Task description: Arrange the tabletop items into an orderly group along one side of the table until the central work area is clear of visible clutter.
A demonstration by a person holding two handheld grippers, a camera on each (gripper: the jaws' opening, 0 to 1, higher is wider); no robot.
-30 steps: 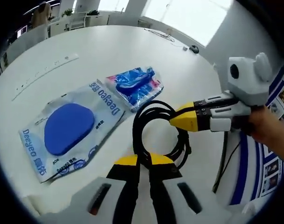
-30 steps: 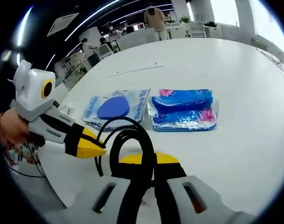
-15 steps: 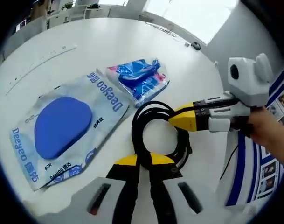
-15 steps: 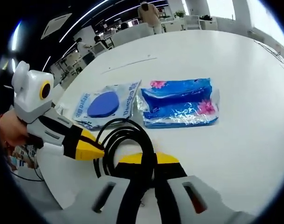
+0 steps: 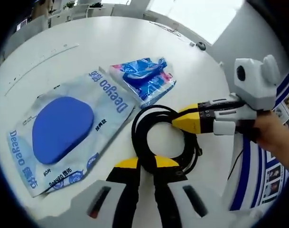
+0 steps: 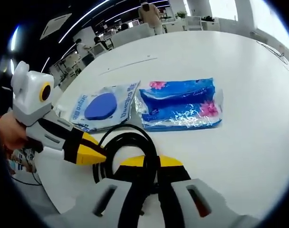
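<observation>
Left gripper (image 5: 147,164) pinches black cable coil (image 5: 145,124) near table (image 5: 87,42) edge. Right gripper (image 6: 151,162) clamps same coil from opposite side. Blue pad packet (image 5: 63,128) and blue bag (image 5: 145,80) lie just beyond coil.

A black coiled cable (image 5: 149,137) is lying on a white worktop (image 5: 87,52); two packets are showing blue, one (image 6: 180,104) with pink flowers.

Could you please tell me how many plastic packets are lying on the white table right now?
2: a clear packet with a blue oval pad, and beside it a crinkly blue floral packet; both lie beyond the coiled black cable.
</observation>
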